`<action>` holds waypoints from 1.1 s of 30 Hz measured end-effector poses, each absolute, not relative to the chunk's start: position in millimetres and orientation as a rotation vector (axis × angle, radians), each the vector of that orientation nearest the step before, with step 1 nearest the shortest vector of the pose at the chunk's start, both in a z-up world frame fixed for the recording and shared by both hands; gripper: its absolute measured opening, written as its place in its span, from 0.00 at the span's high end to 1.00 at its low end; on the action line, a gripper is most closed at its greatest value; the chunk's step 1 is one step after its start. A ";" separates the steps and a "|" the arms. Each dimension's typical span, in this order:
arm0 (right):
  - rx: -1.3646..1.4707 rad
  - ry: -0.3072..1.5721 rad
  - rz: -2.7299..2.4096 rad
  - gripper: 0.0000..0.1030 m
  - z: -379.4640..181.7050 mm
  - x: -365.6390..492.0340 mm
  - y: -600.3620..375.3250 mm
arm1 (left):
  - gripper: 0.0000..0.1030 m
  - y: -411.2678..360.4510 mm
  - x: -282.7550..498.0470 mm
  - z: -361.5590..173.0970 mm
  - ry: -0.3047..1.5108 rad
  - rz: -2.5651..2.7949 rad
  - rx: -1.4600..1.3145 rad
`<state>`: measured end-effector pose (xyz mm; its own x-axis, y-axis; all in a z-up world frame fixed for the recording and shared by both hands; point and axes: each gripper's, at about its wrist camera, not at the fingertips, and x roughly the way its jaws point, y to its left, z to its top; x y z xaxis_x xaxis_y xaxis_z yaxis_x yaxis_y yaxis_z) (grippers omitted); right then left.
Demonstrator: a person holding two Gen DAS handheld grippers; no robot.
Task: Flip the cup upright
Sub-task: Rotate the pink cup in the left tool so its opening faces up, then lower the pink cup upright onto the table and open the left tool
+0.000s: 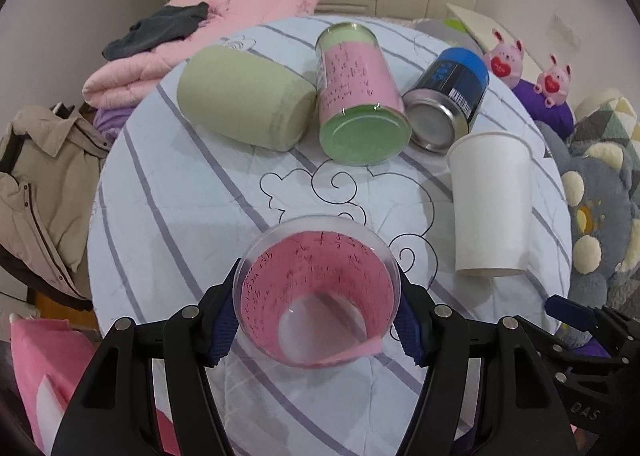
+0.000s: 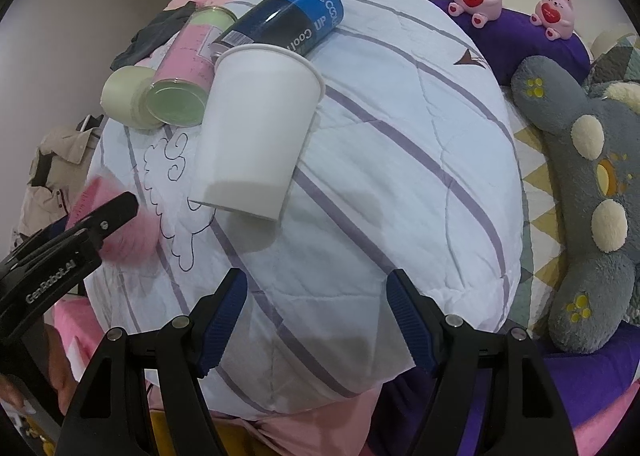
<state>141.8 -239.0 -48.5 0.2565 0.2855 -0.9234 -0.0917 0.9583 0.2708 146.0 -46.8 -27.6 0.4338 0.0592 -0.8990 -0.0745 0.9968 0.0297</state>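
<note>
A clear plastic cup with a pink paper liner [image 1: 318,292] sits between my left gripper's blue-padded fingers [image 1: 316,324], mouth toward the camera, and the gripper is shut on its sides. In the right wrist view the same cup [image 2: 120,232] is a pink blur behind the left gripper at the far left. A white paper cup [image 1: 490,202] stands on the quilt to the right; it also shows in the right wrist view [image 2: 256,128]. My right gripper [image 2: 318,320] is open and empty over the quilt, short of the white cup.
A pale green roll [image 1: 244,96], a pink-and-green can [image 1: 360,96] and a blue can [image 1: 448,96] lie on their sides at the back of the striped quilt [image 1: 180,196]. Pink blankets [image 1: 224,28] lie behind, a grey plush [image 2: 592,196] to the right.
</note>
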 end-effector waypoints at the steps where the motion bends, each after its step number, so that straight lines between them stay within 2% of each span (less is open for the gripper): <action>1: 0.176 1.290 0.257 0.28 -48.9 141.9 -239.3 | 0.25 -47.9 147.7 -30.1 1.127 0.089 -0.007; 3: 0.177 1.294 0.254 0.28 -49.7 141.6 -239.6 | 0.14 -47.8 148.6 -31.4 1.126 0.094 0.005; 33: 0.174 1.267 0.233 0.28 -34.1 120.4 -241.6 | 0.14 -56.9 114.6 -6.7 1.046 0.074 0.059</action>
<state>120.4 -241.6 -34.1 0.2808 0.2683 -0.9215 -0.0768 0.9633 0.2571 114.6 -56.9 -6.7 0.4990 0.0886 -0.8621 -0.0328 0.9960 0.0834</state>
